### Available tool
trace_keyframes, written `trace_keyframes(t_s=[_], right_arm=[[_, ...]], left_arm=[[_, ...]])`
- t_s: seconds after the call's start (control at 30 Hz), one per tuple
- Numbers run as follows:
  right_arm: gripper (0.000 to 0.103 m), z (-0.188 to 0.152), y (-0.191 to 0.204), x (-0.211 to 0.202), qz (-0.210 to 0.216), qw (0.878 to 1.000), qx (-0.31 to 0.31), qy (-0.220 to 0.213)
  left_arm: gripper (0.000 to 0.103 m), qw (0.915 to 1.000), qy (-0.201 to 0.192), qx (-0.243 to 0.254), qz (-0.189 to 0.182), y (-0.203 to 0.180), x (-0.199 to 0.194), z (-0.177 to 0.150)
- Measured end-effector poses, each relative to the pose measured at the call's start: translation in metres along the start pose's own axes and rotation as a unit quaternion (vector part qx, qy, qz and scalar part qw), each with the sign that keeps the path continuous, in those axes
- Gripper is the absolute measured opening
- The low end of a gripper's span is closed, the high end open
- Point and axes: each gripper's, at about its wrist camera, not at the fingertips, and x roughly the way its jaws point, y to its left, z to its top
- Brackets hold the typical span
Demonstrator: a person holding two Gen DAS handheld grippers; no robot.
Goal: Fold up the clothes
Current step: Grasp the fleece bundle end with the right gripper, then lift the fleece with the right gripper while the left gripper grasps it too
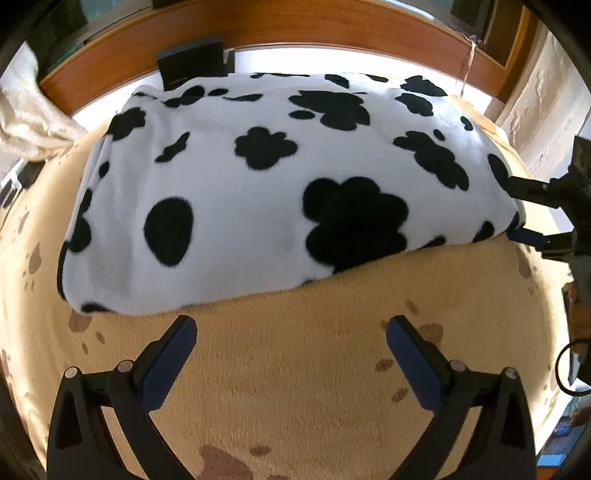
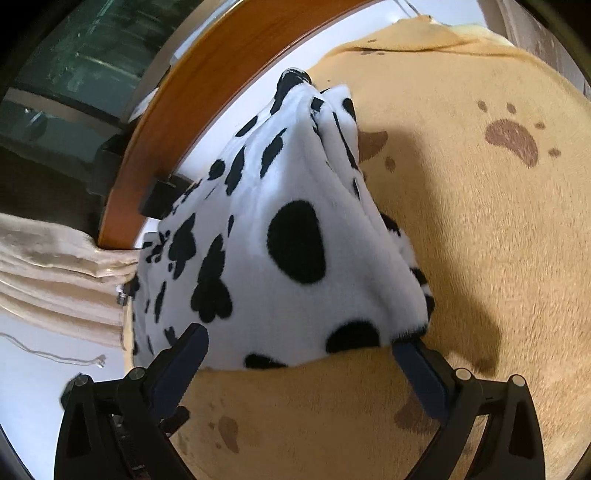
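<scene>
A white fleece garment with black cow spots (image 1: 266, 184) lies folded in a thick rectangle on a tan blanket with brown paw prints (image 1: 295, 387). My left gripper (image 1: 291, 328) is open, just short of the garment's near edge, with only blanket between its fingers. My right gripper (image 1: 521, 212) reaches in from the right with its fingers above and below the garment's right corner. In the right wrist view the right gripper (image 2: 299, 341) is open wide. The garment (image 2: 288, 258) has its edge lying between the blue pads (image 2: 417, 376).
A curved wooden rail (image 1: 295, 29) runs behind the blanket, with a dark box (image 1: 192, 61) against it. Folded beige cloth (image 2: 55, 273) sits on the white surface to the left, beside a thin white cord (image 2: 55, 356). More tan blanket (image 2: 480, 221) stretches to the right.
</scene>
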Motion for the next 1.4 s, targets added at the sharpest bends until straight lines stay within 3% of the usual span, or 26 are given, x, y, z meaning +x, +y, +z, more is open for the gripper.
trace_keyframes(t_s=[0.17,0.2,0.27,0.3,0.33,0.43,0.53,0.63,0.8,0.93,1.13,1.23,1.27,1.3,1.4], right_arm=[[0.097,0.002,-0.006,-0.003,-0.013,1.0,0.019,-0.008],[0.09,0.004,-0.008,-0.003,-0.012,1.0,0.023,-0.011],[0.065,0.009,-0.009,-0.002,-0.021,0.999,0.021,-0.011],[0.041,0.011,-0.01,-0.001,-0.022,1.0,0.02,-0.009],[0.03,0.013,-0.012,0.001,-0.023,1.0,0.02,-0.008],[0.024,0.015,-0.015,0.003,-0.021,1.0,0.022,-0.005],[0.017,0.015,-0.01,-0.003,-0.02,1.0,0.015,-0.011],[0.015,0.016,-0.004,-0.016,-0.001,0.999,0.024,-0.022],[0.014,0.025,0.003,-0.033,0.037,0.998,0.047,-0.026],[0.015,0.033,0.011,-0.04,0.062,0.996,0.062,-0.021],[0.015,0.041,0.019,-0.045,0.084,0.994,0.071,-0.01],[0.015,0.044,0.02,-0.044,0.083,0.994,0.064,-0.004],[0.015,0.044,0.021,-0.044,0.085,0.994,0.064,-0.003],[0.015,0.045,0.021,-0.043,0.089,0.994,0.063,0.0],[0.015,0.051,0.02,-0.042,0.101,0.993,0.063,0.007]], left_arm=[[0.103,0.9986,-0.014,0.049,0.01,-0.013,0.0,0.002],[0.103,0.9979,-0.015,0.061,0.011,-0.017,0.001,0.003],[0.103,0.9965,-0.017,0.081,0.011,-0.026,0.002,0.005],[0.103,0.9958,-0.019,0.089,0.008,-0.03,0.002,0.007],[0.103,0.995,-0.021,0.098,0.006,-0.035,0.002,0.009],[0.103,0.9912,-0.033,0.128,0.006,-0.055,0.006,0.022],[0.103,0.9816,-0.064,0.178,0.023,-0.081,-0.002,0.022],[0.103,0.9658,-0.111,0.229,0.053,-0.107,-0.007,0.02],[0.103,0.9306,-0.191,0.298,0.094,-0.146,-0.007,0.024],[0.103,0.9076,-0.225,0.339,0.105,-0.173,-0.001,0.032],[0.097,0.8817,-0.265,0.372,0.118,-0.193,0.008,0.062],[0.077,0.8678,-0.266,0.4,0.126,-0.208,0.013,0.066],[0.061,0.8656,-0.264,0.408,0.122,-0.213,0.015,0.066],[0.049,0.8652,-0.26,0.412,0.118,-0.217,0.017,0.067],[0.037,0.8752,-0.249,0.402,0.102,-0.218,0.019,0.072]])
